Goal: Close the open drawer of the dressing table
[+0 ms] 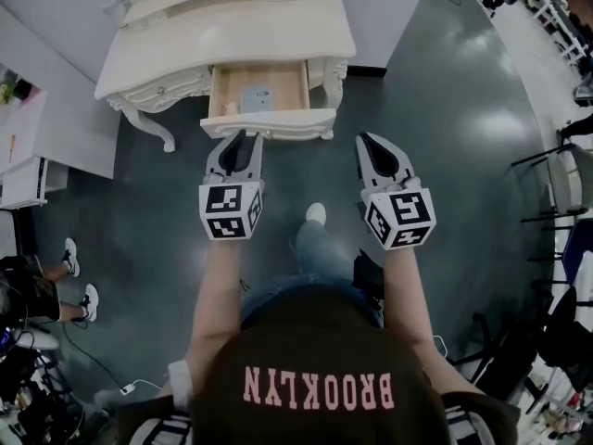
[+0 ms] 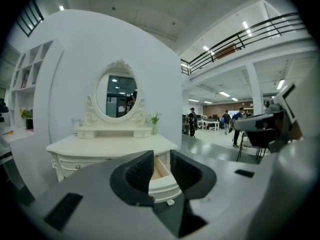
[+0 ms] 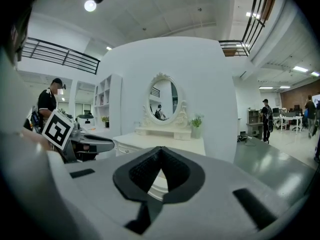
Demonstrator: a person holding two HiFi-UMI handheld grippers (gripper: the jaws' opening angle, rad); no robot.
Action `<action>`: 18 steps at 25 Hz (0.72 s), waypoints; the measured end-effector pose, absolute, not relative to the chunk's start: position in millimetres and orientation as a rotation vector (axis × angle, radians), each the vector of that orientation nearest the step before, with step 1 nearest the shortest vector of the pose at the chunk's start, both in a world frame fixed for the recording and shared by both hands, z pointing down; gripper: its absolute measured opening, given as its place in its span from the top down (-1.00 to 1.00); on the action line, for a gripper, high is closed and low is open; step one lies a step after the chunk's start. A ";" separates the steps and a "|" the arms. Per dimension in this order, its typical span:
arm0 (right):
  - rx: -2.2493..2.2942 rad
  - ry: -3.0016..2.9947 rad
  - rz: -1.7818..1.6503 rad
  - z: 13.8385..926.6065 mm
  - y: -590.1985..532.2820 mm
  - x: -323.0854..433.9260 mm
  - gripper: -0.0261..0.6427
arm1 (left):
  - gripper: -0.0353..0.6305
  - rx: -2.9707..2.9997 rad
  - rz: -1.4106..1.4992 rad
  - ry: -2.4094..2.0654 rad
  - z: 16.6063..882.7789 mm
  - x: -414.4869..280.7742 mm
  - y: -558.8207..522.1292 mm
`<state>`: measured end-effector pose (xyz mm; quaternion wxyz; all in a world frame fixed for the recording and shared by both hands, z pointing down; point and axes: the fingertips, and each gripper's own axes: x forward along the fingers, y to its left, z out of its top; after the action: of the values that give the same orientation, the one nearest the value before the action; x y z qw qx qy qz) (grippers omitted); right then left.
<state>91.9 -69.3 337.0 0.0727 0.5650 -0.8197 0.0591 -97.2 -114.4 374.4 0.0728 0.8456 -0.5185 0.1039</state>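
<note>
Drawer (image 1: 269, 124): rect. pale-wood box w/ curved cream front, under carved dressing table (image 1: 222, 49).

The only word that can be read is BROOKLYN (image 1: 318, 389), printed in pink capital letters across the person's dark shirt (image 1: 306, 336). In the head view it stands upside down.
</note>
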 end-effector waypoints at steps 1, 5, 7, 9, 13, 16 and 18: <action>1.693 -2.460 0.195 341.5 -78.8 94.4 0.94 | 0.60 2.526 0.326 -1.557 380.4 -95.9 -122.0; 1.668 -2.446 0.267 361.0 -115.1 102.0 0.94 | 0.61 2.455 0.379 -1.542 409.1 -93.0 -150.8; 1.659 -2.440 0.321 371.6 -129.5 107.1 0.94 | 0.61 2.417 0.406 -1.525 424.5 -90.5 -160.7; 1.652 -2.437 0.380 381.1 -141.8 111.8 0.94 | 0.61 2.380 0.432 -1.508 439.3 -88.9 -167.5; 1.623 -2.432 0.458 397.9 -167.6 116.9 0.94 | 0.61 2.306 0.485 -1.487 468.9 -88.6 -182.8; 1.592 -2.421 0.498 411.1 -185.1 119.9 0.94 | 0.60 2.257 0.541 -1.470 492.6 -88.1 -191.0; 1.566 -2.415 0.522 420.4 -195.7 121.0 0.94 | 0.60 2.222 0.574 -1.461 507.3 -88.3 -196.0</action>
<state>121.0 -195.7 420.4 0.1081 0.5322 -0.8207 0.1773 -88.3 -196.0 507.3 0.2087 0.7988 -0.5251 0.2064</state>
